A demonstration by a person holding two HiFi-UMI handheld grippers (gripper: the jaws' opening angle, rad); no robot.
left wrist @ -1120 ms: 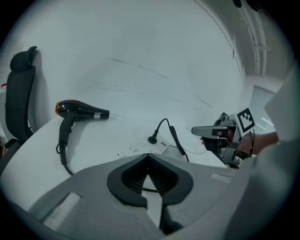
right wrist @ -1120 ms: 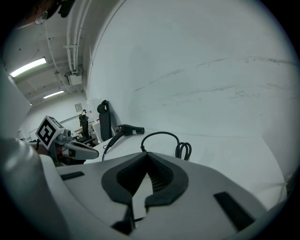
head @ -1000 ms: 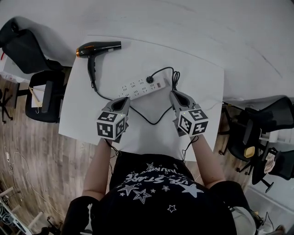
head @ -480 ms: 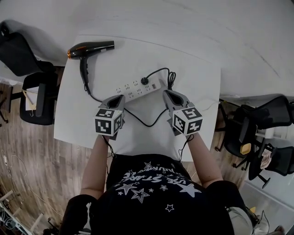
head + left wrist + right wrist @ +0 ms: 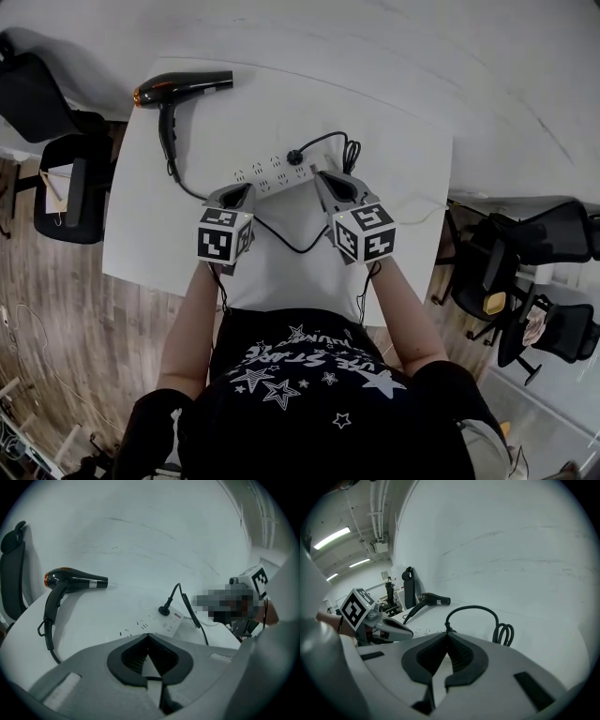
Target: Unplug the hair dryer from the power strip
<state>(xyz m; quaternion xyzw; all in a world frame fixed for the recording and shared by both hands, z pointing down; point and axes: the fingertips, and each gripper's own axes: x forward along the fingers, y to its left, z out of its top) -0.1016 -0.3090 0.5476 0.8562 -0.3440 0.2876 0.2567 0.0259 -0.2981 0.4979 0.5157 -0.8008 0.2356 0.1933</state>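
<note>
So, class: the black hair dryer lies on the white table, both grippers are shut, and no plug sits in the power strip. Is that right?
Not quite: a black plug sits in the power strip, as the left gripper view shows. The rest holds.

Head view overhead, steeply down; gripper views low near table, all sharing hair dryer.

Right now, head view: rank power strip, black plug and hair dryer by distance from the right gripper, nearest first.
1. power strip: its right end lies by the right gripper tips.
2. black plug: seated in the strip, just up-left of the tips.
3. hair dryer: far off at the back left.
</note>
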